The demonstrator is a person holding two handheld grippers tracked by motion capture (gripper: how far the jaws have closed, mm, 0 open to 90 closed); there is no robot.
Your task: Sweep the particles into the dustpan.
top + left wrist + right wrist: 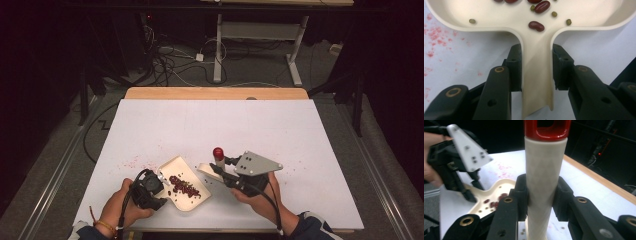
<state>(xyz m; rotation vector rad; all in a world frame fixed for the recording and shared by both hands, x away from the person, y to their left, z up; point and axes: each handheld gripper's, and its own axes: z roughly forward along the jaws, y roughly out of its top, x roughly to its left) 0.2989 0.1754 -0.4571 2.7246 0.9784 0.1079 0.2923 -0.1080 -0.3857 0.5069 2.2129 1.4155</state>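
A cream dustpan (186, 172) lies on the white table near the front, with dark red beans (184, 186) and small green ones (568, 22) in it. My left gripper (159, 181) is shut on the pan's narrow handle (536, 75), one jaw on each side. My right gripper (223, 171) is shut on a cream brush handle (544, 170) with a red cap (218, 151), held upright just right of the pan. In the right gripper view, the pan (499, 186) and the left gripper (472, 195) sit at the left.
Red specks (132, 162) dot the white sheet left of the pan. The table's wooden back edge (215, 93) runs across the far side. Beyond it stand a desk frame (260, 35) and floor cables (170, 60).
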